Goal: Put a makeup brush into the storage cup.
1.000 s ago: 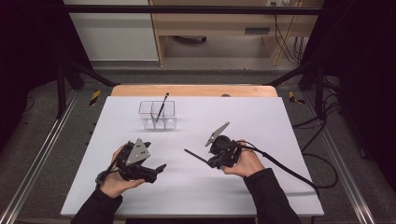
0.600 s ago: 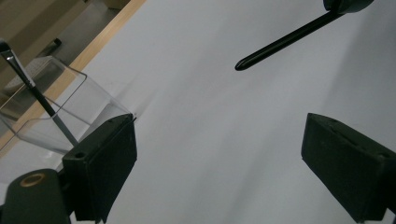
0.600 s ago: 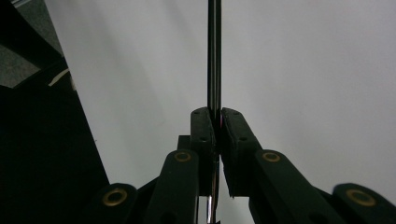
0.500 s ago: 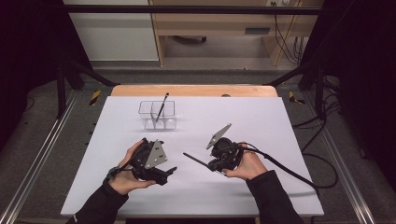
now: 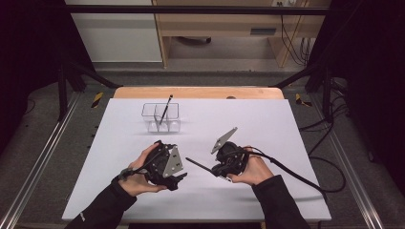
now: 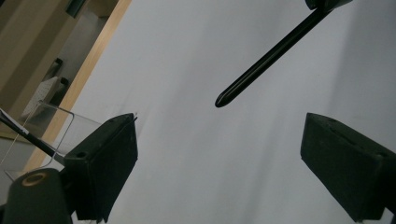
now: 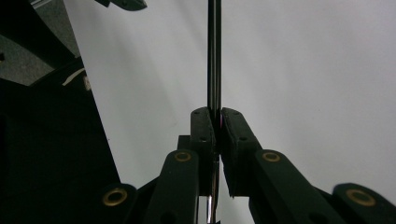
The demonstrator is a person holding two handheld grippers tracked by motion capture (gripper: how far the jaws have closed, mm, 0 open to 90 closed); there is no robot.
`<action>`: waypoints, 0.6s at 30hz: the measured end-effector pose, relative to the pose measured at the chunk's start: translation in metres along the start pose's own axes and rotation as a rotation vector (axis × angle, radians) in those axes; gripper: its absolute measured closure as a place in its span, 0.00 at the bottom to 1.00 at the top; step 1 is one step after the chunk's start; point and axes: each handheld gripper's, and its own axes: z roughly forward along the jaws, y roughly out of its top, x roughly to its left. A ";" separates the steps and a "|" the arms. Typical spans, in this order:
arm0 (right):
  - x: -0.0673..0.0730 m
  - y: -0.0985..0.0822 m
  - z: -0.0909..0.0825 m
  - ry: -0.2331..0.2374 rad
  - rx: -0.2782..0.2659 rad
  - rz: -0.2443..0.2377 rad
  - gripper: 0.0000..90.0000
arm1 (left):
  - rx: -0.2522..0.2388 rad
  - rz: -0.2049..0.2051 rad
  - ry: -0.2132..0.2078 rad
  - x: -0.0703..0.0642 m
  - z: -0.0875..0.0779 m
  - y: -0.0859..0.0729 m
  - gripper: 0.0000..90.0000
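A person sits at a white table (image 5: 286, 129) with a two-jaw gripper in each hand. The right gripper (image 5: 220, 167), held in the right hand (image 5: 250, 169) near the middle of the table, has its jaws pressed together on a slim black pen (image 5: 197, 164); in the right gripper view the pen's shaft (image 7: 214, 56) runs straight up from between the two closed black jaws, and a trace of pink shows at the clamp line. From above, the pen sticks out of that gripper toward the person's left and slightly away, its free tip hanging over bare tabletop between the two grippers. A grey three-cornered plate (image 5: 224, 139) rises from the top of the right gripper, and a black cable (image 5: 296, 174) trails from it across the table to the right edge. The left gripper (image 5: 177, 179), in the left hand (image 5: 138, 174), sits just left of the pen's tip with its jaws spread wide apart and nothing between them; in the left gripper view the pen's rounded tip (image 6: 223, 99) points down into the gap above the jaws without touching either one. Farther back on the table stands a clear plastic holder (image 5: 160, 117) with two compartments, and a second black pen (image 5: 165, 109) leans tilted in it; which compartment it is in cannot be told.
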 end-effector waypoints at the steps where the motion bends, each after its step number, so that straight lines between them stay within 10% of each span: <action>1: 0.000 0.000 0.000 0.001 -0.002 0.000 0.94 | 0.002 0.008 -0.002 0.000 0.001 0.001 0.11; 18: -0.001 0.001 0.000 0.022 -0.012 -0.002 0.94 | -0.004 0.145 0.000 -0.006 0.009 0.015 0.15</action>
